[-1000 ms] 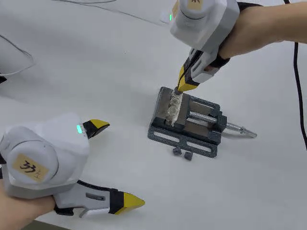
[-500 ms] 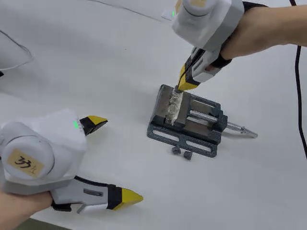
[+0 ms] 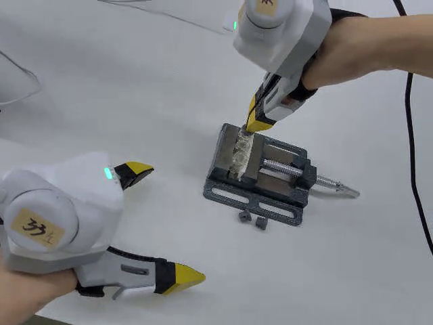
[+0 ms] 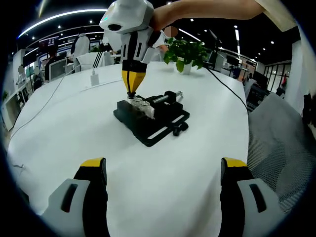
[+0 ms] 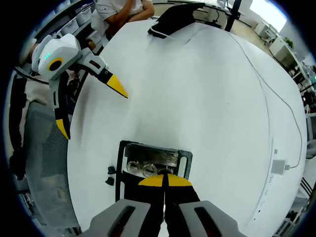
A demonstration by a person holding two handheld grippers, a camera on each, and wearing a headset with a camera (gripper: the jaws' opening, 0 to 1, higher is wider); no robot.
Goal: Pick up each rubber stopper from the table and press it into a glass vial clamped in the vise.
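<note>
White worktop (image 3: 135, 88) is seen carrying a dark vise (image 3: 287, 196), in which a row of glass vials (image 3: 240, 156) is clamped upright. Two rubber stoppers (image 3: 245, 217) are seen lying on the worktop just beside the vise's base, on the near side. The right gripper (image 3: 252, 125) is held clenched, its yellow tips set on the far vial's top; whether a stopper is pinched there cannot be told. The left gripper (image 3: 164, 224) is held released, jaws wide, well apart from the vise.
</note>
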